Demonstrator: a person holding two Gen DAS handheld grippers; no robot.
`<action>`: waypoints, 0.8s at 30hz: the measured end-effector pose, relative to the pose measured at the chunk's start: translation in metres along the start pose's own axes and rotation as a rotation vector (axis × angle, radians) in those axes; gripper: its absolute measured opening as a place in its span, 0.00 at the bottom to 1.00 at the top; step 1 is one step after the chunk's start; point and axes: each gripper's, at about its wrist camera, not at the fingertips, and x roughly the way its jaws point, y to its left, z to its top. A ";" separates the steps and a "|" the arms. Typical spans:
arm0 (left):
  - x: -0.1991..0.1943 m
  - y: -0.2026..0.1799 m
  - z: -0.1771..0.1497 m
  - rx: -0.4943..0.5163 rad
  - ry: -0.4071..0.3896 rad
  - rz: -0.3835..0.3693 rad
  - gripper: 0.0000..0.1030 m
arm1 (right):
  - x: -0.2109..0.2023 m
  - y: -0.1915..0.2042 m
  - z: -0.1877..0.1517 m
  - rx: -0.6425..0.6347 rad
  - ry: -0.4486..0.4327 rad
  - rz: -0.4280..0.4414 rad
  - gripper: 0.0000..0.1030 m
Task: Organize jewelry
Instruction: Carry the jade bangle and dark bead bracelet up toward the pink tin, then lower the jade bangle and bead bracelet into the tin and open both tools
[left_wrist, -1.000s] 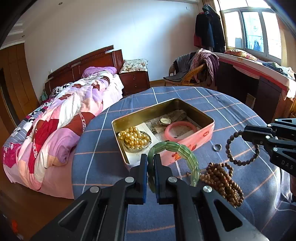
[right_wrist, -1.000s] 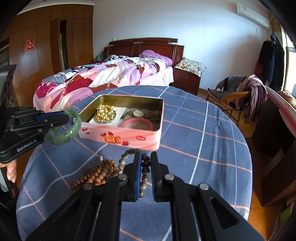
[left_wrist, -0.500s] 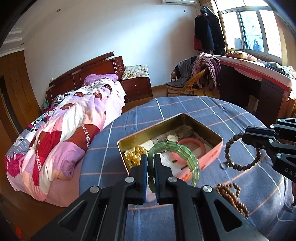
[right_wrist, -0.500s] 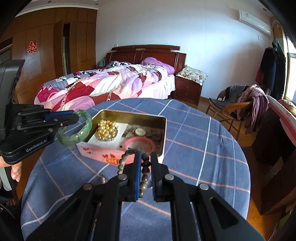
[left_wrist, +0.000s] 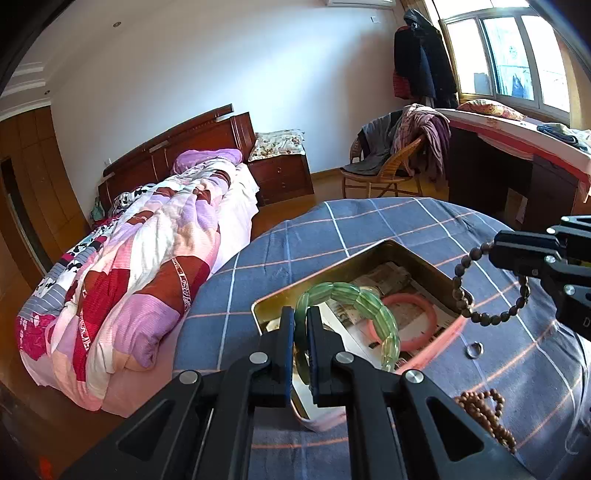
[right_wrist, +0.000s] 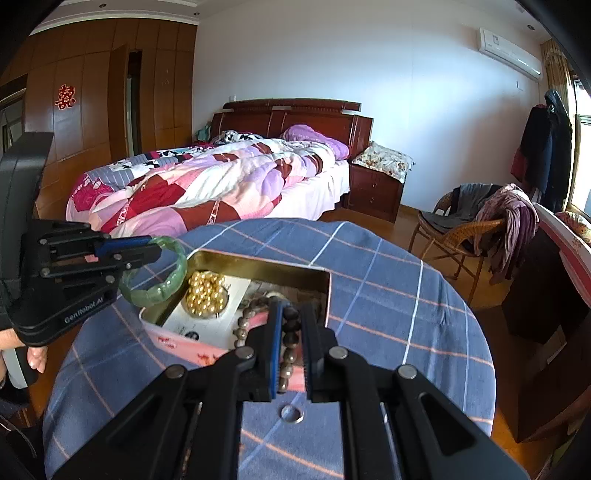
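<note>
An open pink tin box (left_wrist: 436, 349) (right_wrist: 184, 341) sits on the round blue checked table. It holds a pink bangle (left_wrist: 428, 310), gold beads (right_wrist: 206, 291) and papers. My left gripper (left_wrist: 301, 328) is shut on a green jade bangle (left_wrist: 369, 299) (right_wrist: 162, 286), held above the box's near-left corner. My right gripper (right_wrist: 290, 325) is shut on a dark bead bracelet (left_wrist: 480, 291) (right_wrist: 288, 339), held above the box's right edge. The right gripper also shows in the left wrist view (left_wrist: 524, 254).
A small silver ring (left_wrist: 474, 349) (right_wrist: 291, 412) lies on the tablecloth (right_wrist: 388, 295) beside the box. A brown bead strand (left_wrist: 487, 413) lies at the front right. A bed (left_wrist: 147, 251), nightstand, wicker chair (right_wrist: 458, 236) and desk surround the table.
Both grippers have moved forward and lower toward the box with their bracelets still held. The box now sits closer under the fingers.
</note>
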 end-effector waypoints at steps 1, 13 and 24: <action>0.002 0.001 0.001 0.001 0.001 0.004 0.06 | 0.001 0.000 0.002 -0.002 -0.001 -0.001 0.11; 0.026 0.009 0.009 0.009 0.021 0.036 0.06 | 0.021 0.002 0.023 -0.023 -0.010 -0.016 0.11; 0.046 0.007 0.010 0.011 0.050 0.039 0.06 | 0.046 0.007 0.028 -0.034 0.016 -0.022 0.11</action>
